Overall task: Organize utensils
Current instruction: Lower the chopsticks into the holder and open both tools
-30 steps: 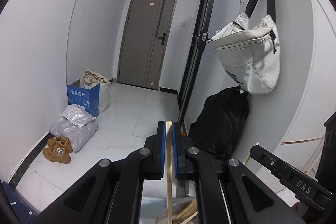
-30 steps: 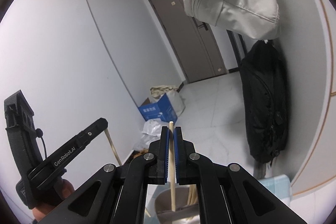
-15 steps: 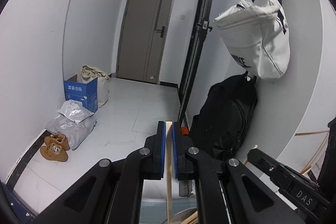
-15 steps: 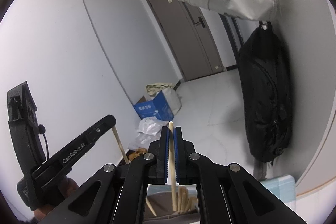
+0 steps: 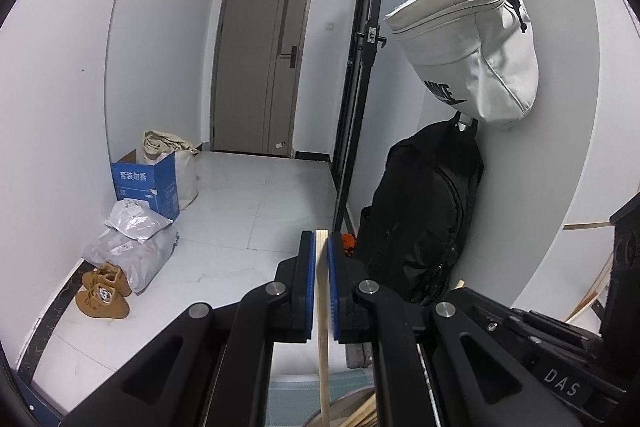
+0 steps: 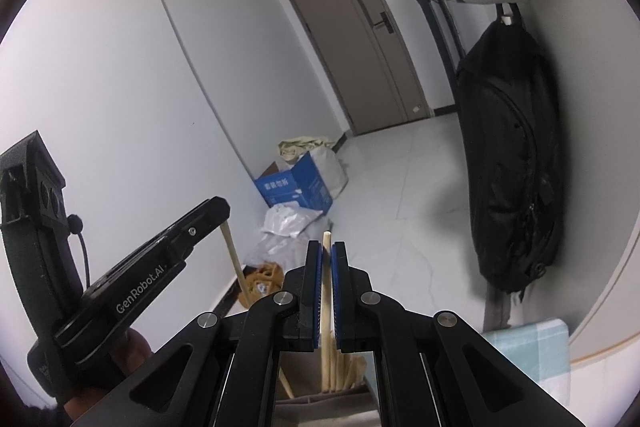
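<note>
My left gripper is shut on a pale wooden chopstick that stands upright, its lower end down in a grey holder at the bottom edge. My right gripper is shut on a second wooden chopstick, which also reaches down into the holder among several other sticks. In the right wrist view the left gripper shows at the left, a hand behind it, with its chopstick slanting down. The right gripper sits close by at the lower right of the left wrist view.
A black backpack leans on the curved wall to the right, and a white bag hangs above it. A blue box, grey parcels and brown shoes lie on the floor at left. A teal checked cloth lies beside the holder.
Both grippers have sunk with their chopsticks still held. The hanging bag and backpack sit higher in both views, and the holder with its sticks shows more below.
</note>
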`<control>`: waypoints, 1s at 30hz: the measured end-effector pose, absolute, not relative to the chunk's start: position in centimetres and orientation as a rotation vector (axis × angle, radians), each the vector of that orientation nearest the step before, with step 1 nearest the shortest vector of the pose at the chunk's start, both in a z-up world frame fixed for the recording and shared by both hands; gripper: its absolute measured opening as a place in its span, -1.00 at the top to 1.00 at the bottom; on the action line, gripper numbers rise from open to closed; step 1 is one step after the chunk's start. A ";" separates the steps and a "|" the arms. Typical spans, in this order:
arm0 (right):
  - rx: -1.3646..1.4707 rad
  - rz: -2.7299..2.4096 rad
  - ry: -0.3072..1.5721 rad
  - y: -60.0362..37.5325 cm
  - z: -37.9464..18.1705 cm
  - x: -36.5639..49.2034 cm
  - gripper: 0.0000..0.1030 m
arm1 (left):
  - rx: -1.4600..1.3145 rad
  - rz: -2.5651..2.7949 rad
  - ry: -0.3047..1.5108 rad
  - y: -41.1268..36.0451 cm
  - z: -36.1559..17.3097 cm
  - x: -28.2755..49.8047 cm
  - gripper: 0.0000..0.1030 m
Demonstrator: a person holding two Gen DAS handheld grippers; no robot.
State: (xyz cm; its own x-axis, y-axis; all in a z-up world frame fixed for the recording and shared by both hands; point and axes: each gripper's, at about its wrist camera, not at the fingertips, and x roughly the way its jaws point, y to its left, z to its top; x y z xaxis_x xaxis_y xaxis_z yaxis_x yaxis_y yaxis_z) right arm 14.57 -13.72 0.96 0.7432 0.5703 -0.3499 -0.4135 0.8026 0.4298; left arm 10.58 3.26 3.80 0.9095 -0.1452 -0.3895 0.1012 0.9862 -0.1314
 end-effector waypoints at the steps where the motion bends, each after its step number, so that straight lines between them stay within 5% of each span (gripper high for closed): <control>1: 0.337 0.552 0.492 -13.7 0.8 14.5 0.92 | -0.115 -0.131 0.412 3.3 3.9 10.5 0.95; 15: 0.324 0.612 0.516 -13.6 0.7 13.5 0.86 | -0.113 -0.245 0.513 2.9 3.7 9.8 0.94; 17: 0.334 0.631 0.527 -13.7 0.6 13.3 0.83 | -0.101 -0.222 0.534 2.8 3.9 9.5 0.77; 19: 0.344 0.631 0.530 -14.1 0.5 13.0 0.59 | -0.099 -0.198 0.530 3.0 4.2 9.1 0.30; 21: 0.358 0.623 0.521 -14.5 0.7 12.6 0.26 | -0.106 -0.185 0.508 3.2 4.7 8.4 0.17; 25: 0.378 0.606 0.488 -16.0 1.1 11.4 0.22 | -0.090 -0.152 0.509 3.0 5.4 7.4 0.07; 30: 0.416 0.585 0.476 -17.9 0.5 9.3 -0.07 | -0.048 -0.118 0.524 2.2 5.5 5.9 -0.04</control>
State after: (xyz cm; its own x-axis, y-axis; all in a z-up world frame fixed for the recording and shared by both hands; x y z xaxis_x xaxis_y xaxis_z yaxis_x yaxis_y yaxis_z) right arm 9.33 -17.88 0.51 0.7327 0.6084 -0.3051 -0.4225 0.7580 0.4970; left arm 5.88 2.25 5.55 0.8594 -0.1248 -0.4957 0.1001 0.9920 -0.0763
